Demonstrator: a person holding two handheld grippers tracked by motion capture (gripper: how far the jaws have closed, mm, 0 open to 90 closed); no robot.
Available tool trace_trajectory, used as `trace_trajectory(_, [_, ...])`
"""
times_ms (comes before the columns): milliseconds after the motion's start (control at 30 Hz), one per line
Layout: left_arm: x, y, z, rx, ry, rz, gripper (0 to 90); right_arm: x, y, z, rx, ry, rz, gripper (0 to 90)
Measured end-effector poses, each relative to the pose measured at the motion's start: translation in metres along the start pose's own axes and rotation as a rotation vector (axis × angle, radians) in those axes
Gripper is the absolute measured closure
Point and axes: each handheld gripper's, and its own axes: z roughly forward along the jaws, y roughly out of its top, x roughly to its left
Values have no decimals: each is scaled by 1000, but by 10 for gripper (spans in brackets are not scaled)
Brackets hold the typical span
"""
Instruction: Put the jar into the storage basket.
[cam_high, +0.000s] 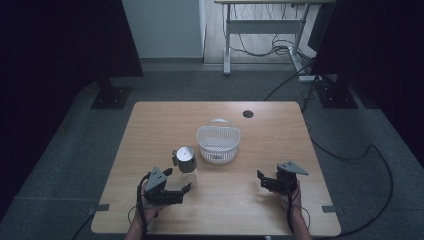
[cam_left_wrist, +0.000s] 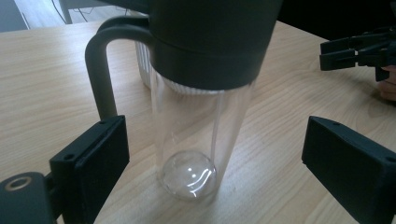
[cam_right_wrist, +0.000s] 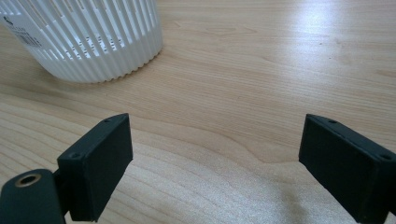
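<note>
Bottle approached, not yet gripped

The left gripper (cam_left_wrist: 215, 154) brackets the clear plastic bottle with dark grey lid (cam_left_wrist: 201, 116), jaws wide, pads apart from it; it stands beside the white slatted plastic basket (cam_high: 218, 143). Right gripper (cam_right_wrist: 215, 158) idles wide open, empty.

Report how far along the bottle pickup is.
Done: the left tongs are lined up around the clear bottle, which stands upright on the table beside the white basket. In hand: jaws open, not pressing it. Left: closing and lifting. The right tongs wait open.
</note>
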Motion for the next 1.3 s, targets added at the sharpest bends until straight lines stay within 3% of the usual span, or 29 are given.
trace_trajectory(167, [2, 5, 6, 6, 1, 2, 71, 0, 0, 0, 3, 2, 3, 96])
trace_trajectory(267, [2, 7, 10, 4, 34, -5, 85, -1, 0, 0, 4, 2, 5, 96])
trace_trajectory(633, [-1, 15, 24, -11, 26, -39, 135, -1, 0, 0, 5, 6, 13, 96])
trace_trajectory(967, [-2, 20, 31, -26, 53, -61, 214, -2, 0, 0, 7, 7, 15, 97])
trace_trajectory(1000, [-1, 19, 30, -37, 58, -74, 257, -2, 0, 1, 6, 7, 15, 96])
trace_trajectory(1300, [-1, 18, 30, -44, 61, -37, 285, -2, 0, 1, 1, 4, 14, 96])
